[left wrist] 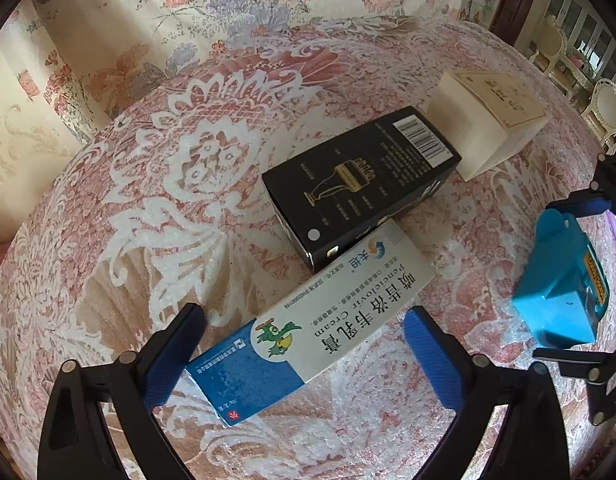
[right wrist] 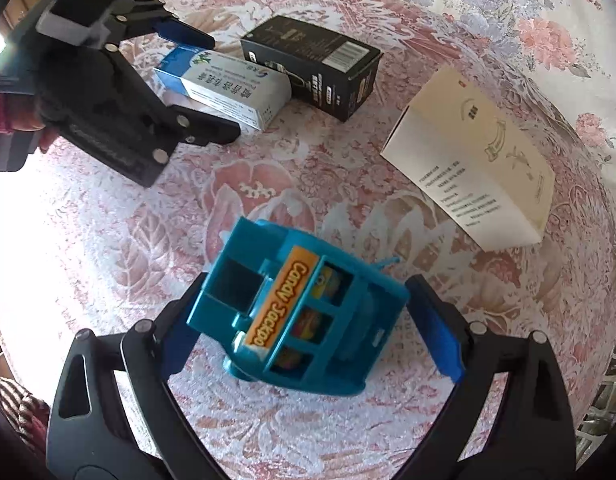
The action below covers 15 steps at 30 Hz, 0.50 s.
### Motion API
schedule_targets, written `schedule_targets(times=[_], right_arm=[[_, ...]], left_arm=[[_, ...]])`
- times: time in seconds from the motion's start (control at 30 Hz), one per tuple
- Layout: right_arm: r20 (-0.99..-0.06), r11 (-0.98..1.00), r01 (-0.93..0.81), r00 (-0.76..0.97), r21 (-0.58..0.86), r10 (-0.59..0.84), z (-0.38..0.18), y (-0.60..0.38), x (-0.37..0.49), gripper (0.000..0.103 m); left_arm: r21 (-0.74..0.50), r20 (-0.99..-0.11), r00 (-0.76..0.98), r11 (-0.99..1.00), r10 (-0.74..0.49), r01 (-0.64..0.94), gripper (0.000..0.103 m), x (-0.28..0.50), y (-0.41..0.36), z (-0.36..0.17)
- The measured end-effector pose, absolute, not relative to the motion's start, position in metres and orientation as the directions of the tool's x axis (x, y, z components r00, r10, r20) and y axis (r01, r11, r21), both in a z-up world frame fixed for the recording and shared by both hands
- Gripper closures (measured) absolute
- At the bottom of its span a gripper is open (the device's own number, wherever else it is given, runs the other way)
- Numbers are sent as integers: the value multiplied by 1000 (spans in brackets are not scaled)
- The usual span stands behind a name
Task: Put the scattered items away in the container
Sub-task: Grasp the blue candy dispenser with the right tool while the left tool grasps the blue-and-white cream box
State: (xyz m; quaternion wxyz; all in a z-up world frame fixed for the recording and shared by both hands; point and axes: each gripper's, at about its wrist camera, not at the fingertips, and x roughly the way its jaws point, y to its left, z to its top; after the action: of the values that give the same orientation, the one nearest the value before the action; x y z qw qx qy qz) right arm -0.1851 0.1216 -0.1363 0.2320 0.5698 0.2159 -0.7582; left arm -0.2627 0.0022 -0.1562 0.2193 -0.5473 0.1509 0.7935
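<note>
Desk [left wrist: 108, 240]: round, under a pink-and-white floral cloth. It carries four loose items; I see no container in either view, so the drop-off spot is unknown to me.

Cream box [right wrist: 471, 156]: one, the biggest item. Lies flat at 2 o'clock in the right wrist view, apart from both tools. Probably waits until last because of its bulk.

Black box [left wrist: 359, 184]: one, lying on its side at centre in the left wrist view, barcode up. Its near end touches the far end of the ointment carton [left wrist: 308, 320], so lifting the carton may nudge it.

Ointment carton: one, white and blue, lying flat at 6 o'clock in the left wrist view. My left tool [left wrist: 304, 348] is spread wide and straddles its blue end; the left pad looks to be at the carton's edge, the right pad stands off. I read this as lining up across the narrow width before closing.

Candy toy [right wrist: 300, 316]: one, blue plastic, tipped on its side at 6 o'clock in the right wrist view. My right tool [right wrist: 308, 332] brackets it, left pad near or touching, right pad clear. Not pinched yet.

Tools: two, both spread.
</note>
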Motion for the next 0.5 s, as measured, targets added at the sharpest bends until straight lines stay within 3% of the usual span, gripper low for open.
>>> schedule_targets(times=[0.17, 0.4, 0.5], right_arm=[[-960, -824, 564, -260, -60, -107, -138, 125, -186, 11], [-967, -856, 516, -233, -32, -105, -144, 130, -195, 11], [-969, -866, 499, -223, -21, -105, -146, 132, -199, 13]], left_arm=[[-2, -930, -313, -855, 192, -518, 17, -261, 1, -152], [-1, -930, -313, -854, 191, -520, 24, -263, 4, -150], [2, -927, -317, -842, 201, -539, 40, -252, 7, -148]])
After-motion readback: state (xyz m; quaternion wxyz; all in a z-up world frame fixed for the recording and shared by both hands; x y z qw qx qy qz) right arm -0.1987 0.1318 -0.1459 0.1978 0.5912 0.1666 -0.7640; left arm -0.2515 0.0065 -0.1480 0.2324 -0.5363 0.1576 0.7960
